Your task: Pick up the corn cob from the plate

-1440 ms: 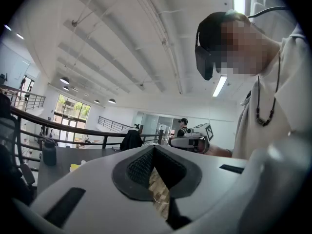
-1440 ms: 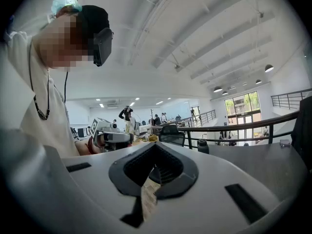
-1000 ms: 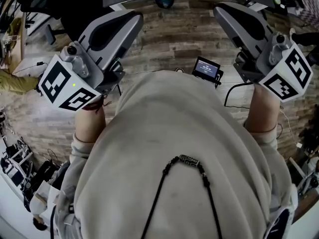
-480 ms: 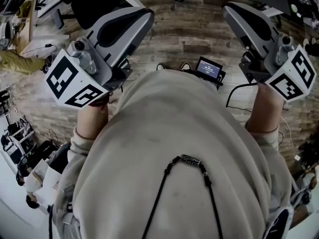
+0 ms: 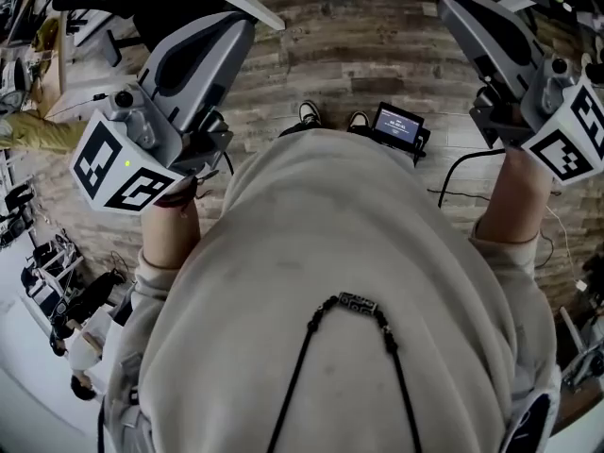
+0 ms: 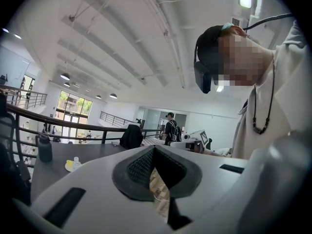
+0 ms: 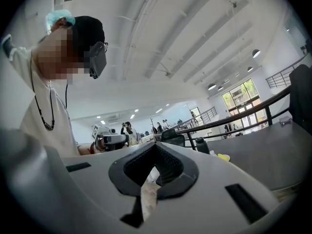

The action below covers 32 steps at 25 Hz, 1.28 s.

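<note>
The plate with something yellow on it, probably the corn cob, sits far off on a dark grey table, small in the left gripper view. The right gripper view shows the same yellow thing on the table beside a dark bottle. I hold both grippers up level at either side of my chest, far from the table. My left gripper is shut and empty, as is my right gripper. In the head view the left gripper is upper left and the right gripper upper right.
My cream sweatshirt fills most of the head view, above a wood-plank floor. A small lit screen and my shoes lie below. A dark bottle stands on the table, a railing runs behind it, and another person stands far back.
In the head view my right gripper has drifted toward the right edge, and the left gripper has shifted slightly left. My shoes have come into view. Both grippers stay shut.
</note>
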Tool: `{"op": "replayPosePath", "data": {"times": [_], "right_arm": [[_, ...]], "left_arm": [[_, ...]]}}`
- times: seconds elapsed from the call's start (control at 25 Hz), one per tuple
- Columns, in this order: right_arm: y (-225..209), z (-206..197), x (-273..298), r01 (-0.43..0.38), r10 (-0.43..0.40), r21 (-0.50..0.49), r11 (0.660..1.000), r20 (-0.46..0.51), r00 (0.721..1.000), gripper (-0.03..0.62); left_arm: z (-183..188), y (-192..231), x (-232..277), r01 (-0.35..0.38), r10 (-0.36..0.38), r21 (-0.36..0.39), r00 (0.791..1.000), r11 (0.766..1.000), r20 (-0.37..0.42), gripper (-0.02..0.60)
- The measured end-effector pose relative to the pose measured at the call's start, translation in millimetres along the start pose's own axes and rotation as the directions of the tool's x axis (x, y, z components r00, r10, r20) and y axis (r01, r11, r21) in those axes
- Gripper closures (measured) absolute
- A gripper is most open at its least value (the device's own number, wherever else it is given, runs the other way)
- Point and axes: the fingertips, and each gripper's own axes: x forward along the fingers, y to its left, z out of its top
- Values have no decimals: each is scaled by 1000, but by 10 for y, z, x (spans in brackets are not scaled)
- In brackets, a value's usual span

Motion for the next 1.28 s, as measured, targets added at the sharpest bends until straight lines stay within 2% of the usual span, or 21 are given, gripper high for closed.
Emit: {"op": "replayPosePath", "data": {"times": [0.2,0.32,0.44,0.68,0.96,1.12,1.28], "right_arm": [[-83,-37,-186,97,-97,12,995,-4,995,577],[-132,20,-325,160,-160,12,987,9,987,579],[-168,51,-315,197,-197,1,980,13,980,578],[-181,219,-319,316,-315,-27,948,51,948,579],[-239,370,8,361,-359,-82,929,35,933,578],[-321,423,297,358,-360,-99,928,0,933,577],[-415,454,661,334,-339,-104,937,-27,941,578]], "left_arm": [[16,54,226,88,-88,-5,996,996,10,580],[24,79,404,164,-164,-7,986,986,10,580],[70,175,491,207,-207,0,978,978,17,580],[257,373,665,332,-333,27,941,943,58,580],[328,745,660,374,-374,21,923,927,91,580],[357,1029,602,374,-372,1,922,928,108,580],[306,1294,470,381,-379,-17,921,924,88,580]]}}
